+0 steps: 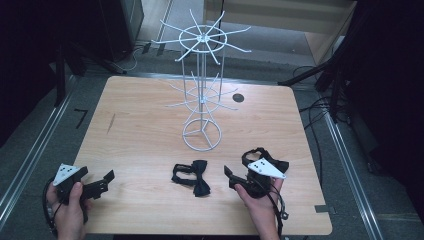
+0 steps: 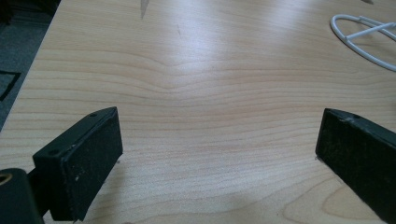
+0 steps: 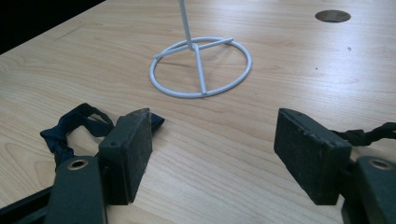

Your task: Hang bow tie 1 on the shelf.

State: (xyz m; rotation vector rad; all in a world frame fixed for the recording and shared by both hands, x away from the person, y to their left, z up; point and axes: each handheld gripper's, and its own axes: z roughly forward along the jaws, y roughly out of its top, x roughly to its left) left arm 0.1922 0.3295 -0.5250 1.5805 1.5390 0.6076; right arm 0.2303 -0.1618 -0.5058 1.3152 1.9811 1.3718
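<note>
We had both the left gripper [image 1: 102,181] and right gripper [image 1: 231,175] released and empty, the bow tie [image 1: 192,176] lying flat just in front of the wire rack [image 1: 201,134]; a high pinch risked snagging only its strap

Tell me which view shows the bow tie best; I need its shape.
The high view: the whole bow tie lies flat between the grippers. The right gripper view catches part of it behind the jaw. The left gripper view looks at bare table.
</note>
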